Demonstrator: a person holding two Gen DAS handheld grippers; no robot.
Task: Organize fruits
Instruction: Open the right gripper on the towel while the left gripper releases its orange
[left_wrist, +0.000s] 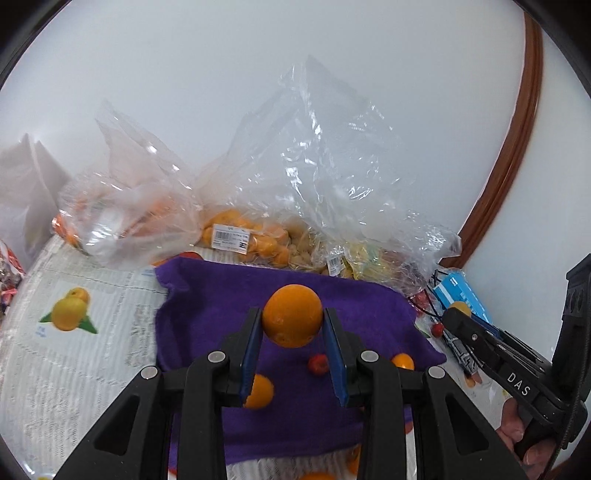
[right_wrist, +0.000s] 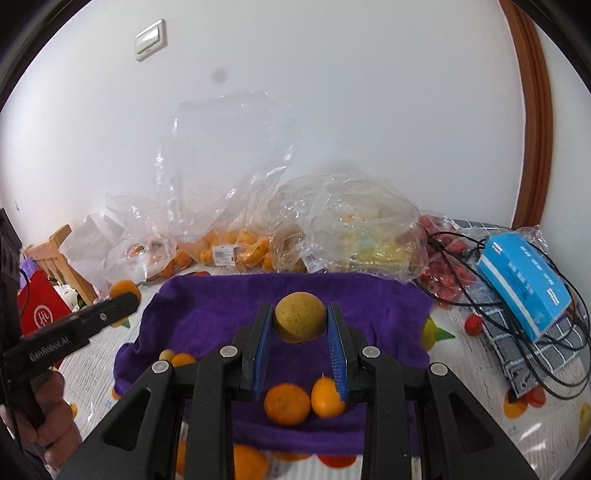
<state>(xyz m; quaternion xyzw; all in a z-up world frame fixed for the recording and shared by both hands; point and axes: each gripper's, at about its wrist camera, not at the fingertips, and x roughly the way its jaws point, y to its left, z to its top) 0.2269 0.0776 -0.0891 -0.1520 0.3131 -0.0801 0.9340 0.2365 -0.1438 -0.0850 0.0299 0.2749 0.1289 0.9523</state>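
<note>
Above the purple towel, the left hand-held gripper is pinching a firm, smooth orange across its middle while the right hand-held gripper is squeezing a heavier, rough-skinned yellow-brown fruit likewise.

"DAS", "GenRobot.AI" on tongs

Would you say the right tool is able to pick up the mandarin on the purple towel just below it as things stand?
Probably not yet: the right tool is already shut on a yellowish fruit, though the mandarin lies unobstructed on the purple towel.
</note>
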